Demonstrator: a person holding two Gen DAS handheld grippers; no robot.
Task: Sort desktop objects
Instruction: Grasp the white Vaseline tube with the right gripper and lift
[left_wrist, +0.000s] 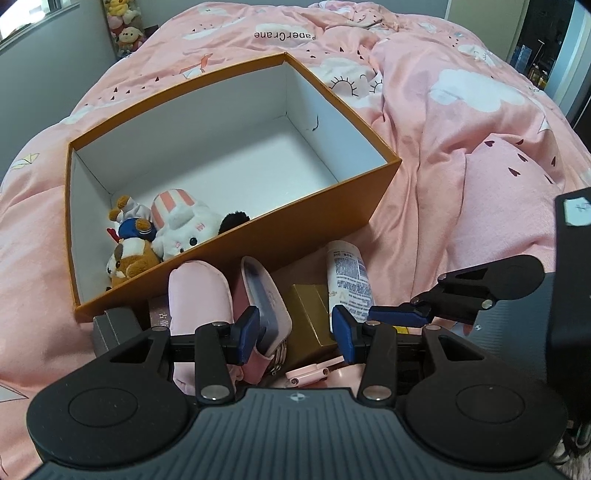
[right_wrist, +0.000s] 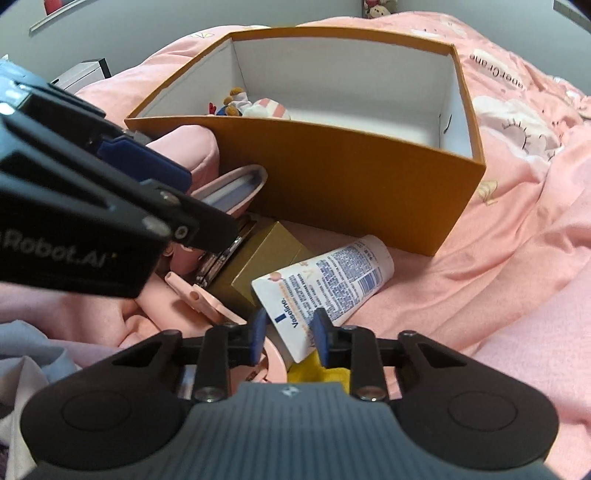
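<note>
Clearly right tongs (right_wrist: 289, 334) clamping Vaseline tube (right_wrist: 325, 280), left tongs (left_wrist: 295, 330) spread wide, "PaperCrane" duvet (left_wrist: 461, 122)

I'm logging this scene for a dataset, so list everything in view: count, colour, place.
box: 1, orange outside, white inside, open, on the bed
plush toys: several, brown, blue, white and pink, in the box's left corner
bedding: pink with white clouds, under everything
tube: 1, white with blue print, lying in front of the box
gold box: 1, gold, in the pile beside the tube
pink case: 1, pink with grey-blue inside, leaning on the box
pink pouch: 1, pale pink, left of the case
left gripper: black with blue pads, open over the pile
right gripper: black with blue pads, pads either side of the tube's flat end; contact unclear
</note>
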